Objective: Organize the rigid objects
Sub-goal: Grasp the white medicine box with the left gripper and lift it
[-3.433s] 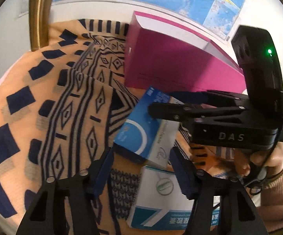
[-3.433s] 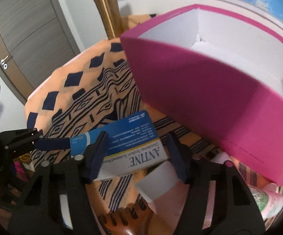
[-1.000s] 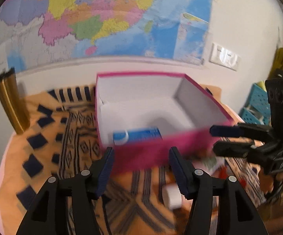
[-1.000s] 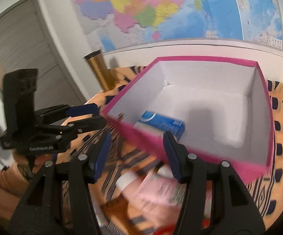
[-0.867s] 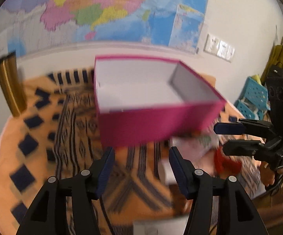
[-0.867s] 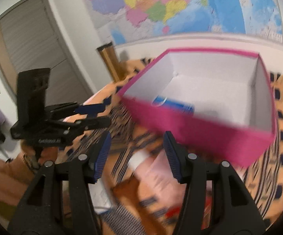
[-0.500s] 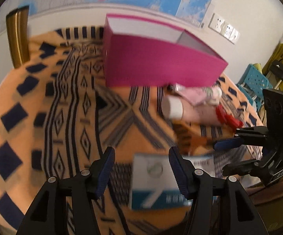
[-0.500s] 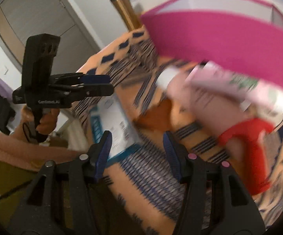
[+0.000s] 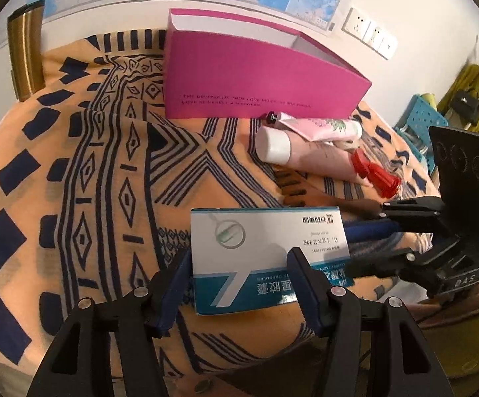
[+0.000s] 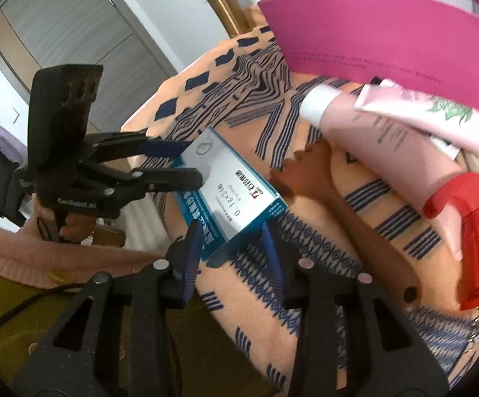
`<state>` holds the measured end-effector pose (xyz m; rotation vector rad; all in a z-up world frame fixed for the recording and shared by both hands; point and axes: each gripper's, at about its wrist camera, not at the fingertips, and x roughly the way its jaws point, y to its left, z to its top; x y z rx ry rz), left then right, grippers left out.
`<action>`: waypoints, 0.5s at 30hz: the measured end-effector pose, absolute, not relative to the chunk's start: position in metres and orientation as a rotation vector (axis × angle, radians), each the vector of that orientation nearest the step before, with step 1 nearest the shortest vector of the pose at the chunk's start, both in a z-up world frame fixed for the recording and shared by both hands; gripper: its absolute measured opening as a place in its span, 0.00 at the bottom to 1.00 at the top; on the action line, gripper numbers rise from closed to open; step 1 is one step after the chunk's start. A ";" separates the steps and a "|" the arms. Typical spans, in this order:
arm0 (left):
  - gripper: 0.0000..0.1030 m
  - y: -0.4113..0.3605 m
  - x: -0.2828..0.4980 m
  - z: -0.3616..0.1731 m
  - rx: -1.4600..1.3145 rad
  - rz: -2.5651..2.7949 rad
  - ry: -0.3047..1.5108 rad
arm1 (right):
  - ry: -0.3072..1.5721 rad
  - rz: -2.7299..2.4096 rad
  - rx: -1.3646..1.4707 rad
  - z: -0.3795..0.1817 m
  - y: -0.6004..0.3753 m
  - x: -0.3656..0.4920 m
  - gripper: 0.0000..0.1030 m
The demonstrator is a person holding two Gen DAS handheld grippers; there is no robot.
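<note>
You are reaching for the white-and-teal carton at the table's near edge, left gripper part-open astride it, right gripper just narrowing around its corner; next, clamp, then lift into the pink box.
</note>
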<state>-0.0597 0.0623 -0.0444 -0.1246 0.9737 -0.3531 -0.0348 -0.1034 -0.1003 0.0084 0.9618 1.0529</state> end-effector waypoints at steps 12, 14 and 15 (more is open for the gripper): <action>0.58 0.064 -0.049 -0.029 -0.182 -0.338 0.918 | 0.875 0.996 0.051 -0.079 -0.112 -0.016 0.39; 0.58 0.064 -0.044 -0.025 -0.190 -0.341 0.909 | 0.856 0.992 0.061 -0.072 -0.115 -0.011 0.39; 0.58 0.064 -0.042 -0.022 -0.193 -0.342 0.904 | 0.849 0.990 0.063 -0.070 -0.116 -0.009 0.39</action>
